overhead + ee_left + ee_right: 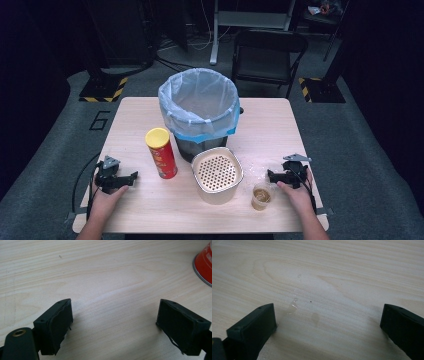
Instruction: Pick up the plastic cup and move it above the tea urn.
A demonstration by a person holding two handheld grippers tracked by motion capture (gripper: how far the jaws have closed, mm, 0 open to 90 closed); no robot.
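Both hand-held grippers, left (pixel 131 176) and right (pixel 270 174), rest open and empty on the surface (pixel 150 210), flanking a can (pixel 161 152), strainer (pixel 217 174) and cup (pixel 262 195).

Red can (pixel 205 263) cut off by frame edge

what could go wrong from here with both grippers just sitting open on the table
The clear cup of brownish liquid stands uncovered just beside the right gripper; a careless sweep might tip it. Small wet drops already lie on the table between that gripper's open jaws, so its pads might slip. The tall chips can stands upright near the left gripper and could topple if bumped.
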